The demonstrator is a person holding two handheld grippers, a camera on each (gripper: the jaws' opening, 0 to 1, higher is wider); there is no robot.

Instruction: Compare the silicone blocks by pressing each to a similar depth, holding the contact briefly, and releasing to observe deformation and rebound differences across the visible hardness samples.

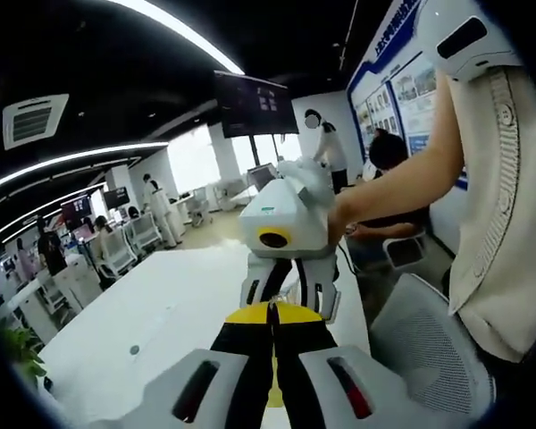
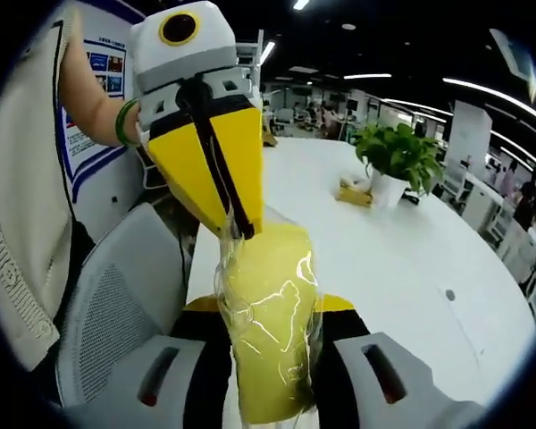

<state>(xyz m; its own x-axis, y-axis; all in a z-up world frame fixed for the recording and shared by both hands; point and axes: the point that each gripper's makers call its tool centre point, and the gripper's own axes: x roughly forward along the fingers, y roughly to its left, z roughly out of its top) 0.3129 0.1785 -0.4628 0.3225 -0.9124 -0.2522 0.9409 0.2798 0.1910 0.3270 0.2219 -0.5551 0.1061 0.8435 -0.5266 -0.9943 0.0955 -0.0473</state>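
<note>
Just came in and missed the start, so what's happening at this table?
A person is working with a handheld gripper in each hand above a white table. The right gripper holds a yellow block in clear wrap between its fingers. The left gripper comes in from above with its fingers closed to a point, pressing on the block's top edge. A potted plant stands further back on the table.

Left tool [image 2: 237,231]: white housing, yellow-and-black tapering jaws; right tool [image 1: 281,304] likewise; person's cream ribbed sleeve [image 1: 487,179]; green wristband [image 2: 121,122].
</note>
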